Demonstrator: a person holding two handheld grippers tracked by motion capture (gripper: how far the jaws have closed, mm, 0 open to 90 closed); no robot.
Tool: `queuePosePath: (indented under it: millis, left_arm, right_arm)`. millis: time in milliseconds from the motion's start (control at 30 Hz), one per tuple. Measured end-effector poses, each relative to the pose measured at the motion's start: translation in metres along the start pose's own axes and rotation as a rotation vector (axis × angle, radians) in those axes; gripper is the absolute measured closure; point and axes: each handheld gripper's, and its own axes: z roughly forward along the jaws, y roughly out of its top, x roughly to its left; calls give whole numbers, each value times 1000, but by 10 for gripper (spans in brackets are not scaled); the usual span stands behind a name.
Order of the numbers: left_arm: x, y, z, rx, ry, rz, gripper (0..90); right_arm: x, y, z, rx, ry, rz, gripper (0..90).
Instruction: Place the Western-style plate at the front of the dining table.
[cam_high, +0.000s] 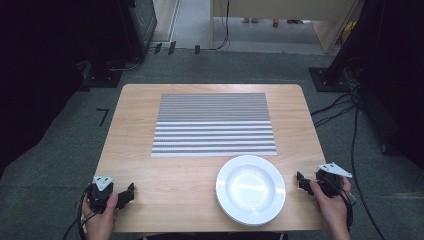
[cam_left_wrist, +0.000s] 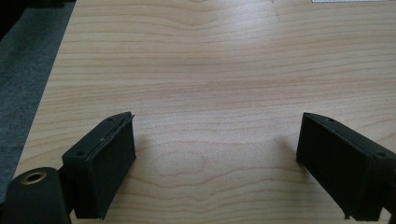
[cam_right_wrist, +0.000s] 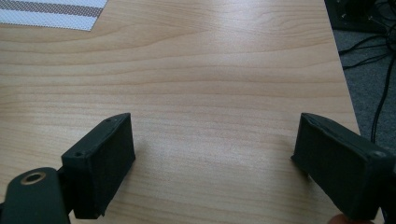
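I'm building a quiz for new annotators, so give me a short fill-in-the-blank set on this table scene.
1. The white plate lies nearer the ____ gripper.
2. The striped placemat lies on the ____ side of the plate.
3. The jaws of the left gripper stand ____, with only bare wooden table between them.
4. The plate holds ____.

Missing words: right; far; open; nothing

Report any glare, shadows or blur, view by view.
High view: sharp; overhead light glares off the white plate, floor edges go dark. Left gripper view: wood sharp, soft shadows by the open left tongs. Right gripper view: pale sheen across the table beyond the right tongs.
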Motion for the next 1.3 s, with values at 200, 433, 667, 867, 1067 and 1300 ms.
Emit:
queuePosePath:
  millis: [200,433,667,867,1067,1300]
  left_arm:
    - [-7,2,-3,-30,-14,-12,130]
    - [-31,7,-6,-56,-74,28,130]
    - [-53,11,-3,-57,-114,83,130]
    - [-68,20,-3,-68,-147,91,130]
    - [-87,29,-4,-72,-182,118,130]
    - [-114,42,-3,-93,-225,143,130]
  right_arm:
    - [1,1,1,1,-5,7,114]
    - [2,1,2,1,-12,12,106]
    - [2,2,2,2,-15,12,102]
    - [4,2,3,3,-27,24,101]
    - [5,2,2,2,-37,31,101]
    - [7,2,3,1,-54,48,101]
